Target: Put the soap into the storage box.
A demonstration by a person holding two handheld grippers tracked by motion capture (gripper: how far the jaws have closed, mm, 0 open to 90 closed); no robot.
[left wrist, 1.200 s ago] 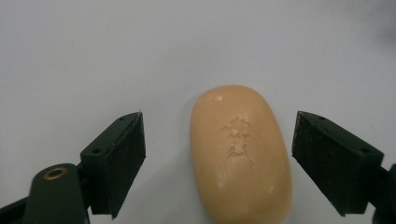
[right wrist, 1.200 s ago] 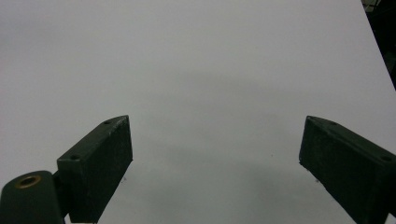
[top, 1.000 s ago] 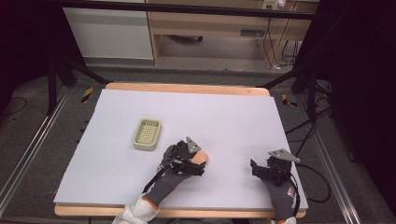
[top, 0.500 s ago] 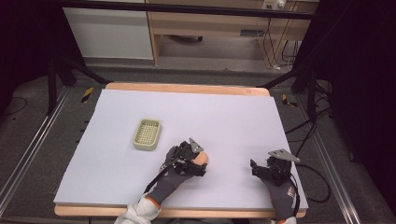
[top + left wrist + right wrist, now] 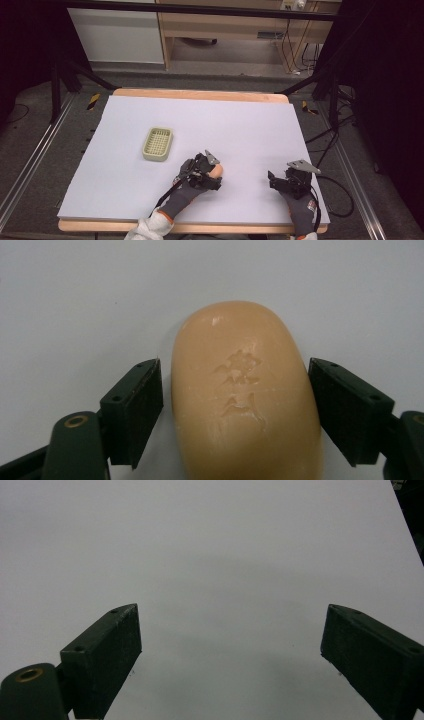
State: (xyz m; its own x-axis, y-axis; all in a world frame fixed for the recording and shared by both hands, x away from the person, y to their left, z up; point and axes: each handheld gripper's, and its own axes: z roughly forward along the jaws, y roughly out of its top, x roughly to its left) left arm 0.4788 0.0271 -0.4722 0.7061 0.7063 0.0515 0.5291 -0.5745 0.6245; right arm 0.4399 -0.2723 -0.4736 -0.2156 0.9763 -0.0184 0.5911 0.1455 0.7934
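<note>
Smooth oval soap (image 5: pixel 245 395) w/ embossed mark between wide left gripper (image 5: pixel 235 405) jaws, unclamped. Right gripper (image 5: pixel 230 655) wide, empty. Ribbed tray (image 5: pixel 158 144) at 10 o'clock. Unchanged since prior frame.

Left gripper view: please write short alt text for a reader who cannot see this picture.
An orange bar of soap with a stamped mark lies on a white table between the two black jaws of the open left gripper. A narrow gap shows between the soap and the left jaw; the right jaw stands very close to it.
</note>
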